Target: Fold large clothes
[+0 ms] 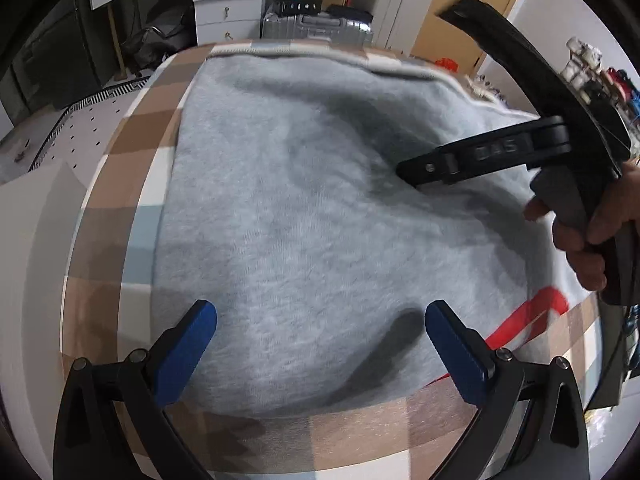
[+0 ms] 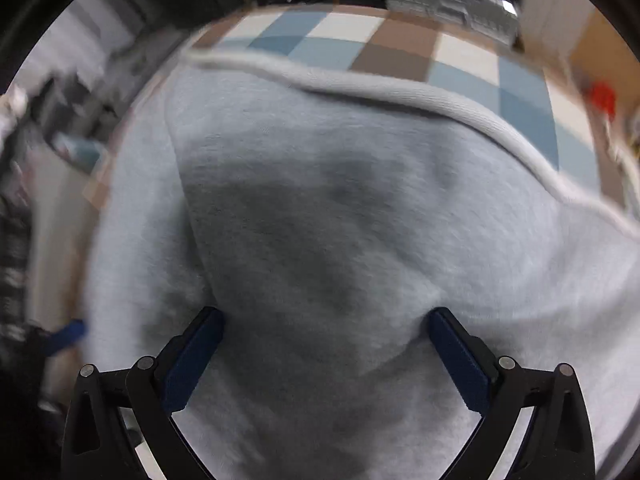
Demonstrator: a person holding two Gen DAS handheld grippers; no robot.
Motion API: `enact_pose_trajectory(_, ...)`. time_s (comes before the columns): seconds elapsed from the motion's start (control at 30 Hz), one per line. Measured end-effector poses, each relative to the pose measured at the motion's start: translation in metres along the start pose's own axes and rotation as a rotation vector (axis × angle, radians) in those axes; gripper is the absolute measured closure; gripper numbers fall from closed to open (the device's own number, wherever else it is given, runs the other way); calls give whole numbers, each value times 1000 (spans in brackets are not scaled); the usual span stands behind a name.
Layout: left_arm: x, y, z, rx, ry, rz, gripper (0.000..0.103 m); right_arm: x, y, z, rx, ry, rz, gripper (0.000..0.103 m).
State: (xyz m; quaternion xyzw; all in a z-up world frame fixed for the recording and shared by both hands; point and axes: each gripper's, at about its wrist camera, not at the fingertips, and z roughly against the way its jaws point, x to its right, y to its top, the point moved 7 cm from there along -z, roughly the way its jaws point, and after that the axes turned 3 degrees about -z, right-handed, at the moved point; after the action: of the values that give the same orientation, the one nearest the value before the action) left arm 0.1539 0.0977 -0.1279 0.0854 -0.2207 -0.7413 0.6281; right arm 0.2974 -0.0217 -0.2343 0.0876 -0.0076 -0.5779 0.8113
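Fleece fills most of both views: your garment, a pale grey sweatshirt with its fuzzy inner side up, lies spread over the checked cloth that covers the bench. A ribbed hem runs along its far edge, and a red printed mark shows at the near right where the outer face peeks out. Your left claw hangs just above the near edge of the garment with its blue pads spread wide, nothing between them. Your right claw is also wide apart, blue pads on either side of a raised fold of fleece, close to or touching the fabric but not pinching it. In the left wrist view, that right claw reaches in from the right side, its black fingers pointing left and low over the middle-right of the garment, with your hand wrapped round the handle and trigger. The right wrist view is blurred toward its edges. Beyond the bench stand white drawers and a silver suitcase, well apart from the garment.
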Motion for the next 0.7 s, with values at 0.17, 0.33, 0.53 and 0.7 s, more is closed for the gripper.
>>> enact_pose_trajectory(0.17,-1,2,-8,-17,6,-3,1,3,9,8,-96,4,-58,0)
enact_pose_trajectory(0.33,-3,4,-6,-17,-3,32,1,6,43,43,52,105,-160,0)
enact_pose_trajectory(0.53,-3,0,-5,-9,-8,16,1,-4,50,-6,48,-203,-96,0)
enact_pose_trajectory(0.7,-3,-1,-7,-15,-19,16,1,6,53,15,74,-87,-99,0)
